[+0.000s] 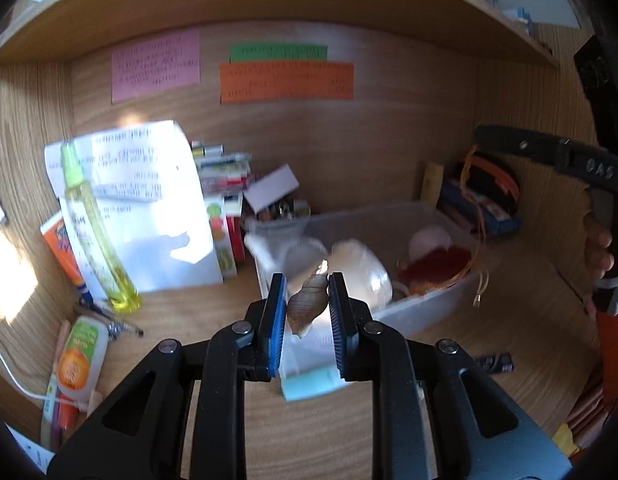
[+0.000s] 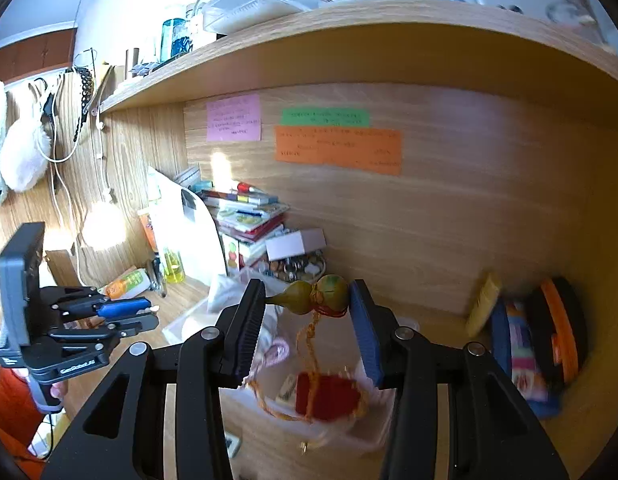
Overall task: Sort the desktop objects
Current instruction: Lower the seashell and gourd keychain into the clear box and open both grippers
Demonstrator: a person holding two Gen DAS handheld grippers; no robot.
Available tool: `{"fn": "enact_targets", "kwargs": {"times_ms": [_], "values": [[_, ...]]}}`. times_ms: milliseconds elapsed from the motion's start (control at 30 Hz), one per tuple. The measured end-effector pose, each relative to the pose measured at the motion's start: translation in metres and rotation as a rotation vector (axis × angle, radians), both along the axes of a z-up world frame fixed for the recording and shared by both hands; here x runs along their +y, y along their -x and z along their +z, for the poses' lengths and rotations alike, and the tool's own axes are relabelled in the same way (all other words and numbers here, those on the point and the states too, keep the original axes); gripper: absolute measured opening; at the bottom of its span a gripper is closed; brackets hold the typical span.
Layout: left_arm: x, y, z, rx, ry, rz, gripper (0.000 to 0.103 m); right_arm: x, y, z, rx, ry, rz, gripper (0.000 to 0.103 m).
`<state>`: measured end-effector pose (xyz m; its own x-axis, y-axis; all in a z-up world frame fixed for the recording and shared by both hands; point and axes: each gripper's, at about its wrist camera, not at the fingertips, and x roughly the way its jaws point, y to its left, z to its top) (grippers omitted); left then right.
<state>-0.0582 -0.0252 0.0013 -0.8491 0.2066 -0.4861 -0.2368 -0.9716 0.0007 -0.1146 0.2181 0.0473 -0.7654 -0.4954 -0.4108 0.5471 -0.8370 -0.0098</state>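
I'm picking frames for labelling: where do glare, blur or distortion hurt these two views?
Left wrist view: sunlight blows out the white paper, the clear bin is smeared, and the shell stays sharp.
Right wrist view: a glare patch on the side wall, a blurred red tassel, and fisheye bending of the shelf.

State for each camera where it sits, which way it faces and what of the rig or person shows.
Left wrist: behind the left gripper, facing the clear bin; its pads clamp a snail shell; a hand shows at right.
Right wrist: behind the right gripper, facing the desk's back wall; it clamps a gourd charm.
Shared: orange note.
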Motion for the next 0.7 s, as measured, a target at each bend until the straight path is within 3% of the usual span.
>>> {"fn": "enact_targets", "kwargs": {"times_ms": [200, 467, 700], "values": [[0.007, 0.012, 0.012, 0.022, -0.023, -0.014, 0.020, -0.006, 0.016, -0.004, 0.005, 0.001, 0.008, 0.040], [0.029, 0.037, 0.016, 0.004, -0.060, -0.073, 0.020, 0.010, 0.048, -0.047, -0.143, 0.009, -0.031, 0.040], [0.056, 0.067, 0.000, -0.071, -0.080, -0.114, 0.020, 0.016, 0.055, -0.075, -0.222, -0.017, -0.010, 0.040]]}}
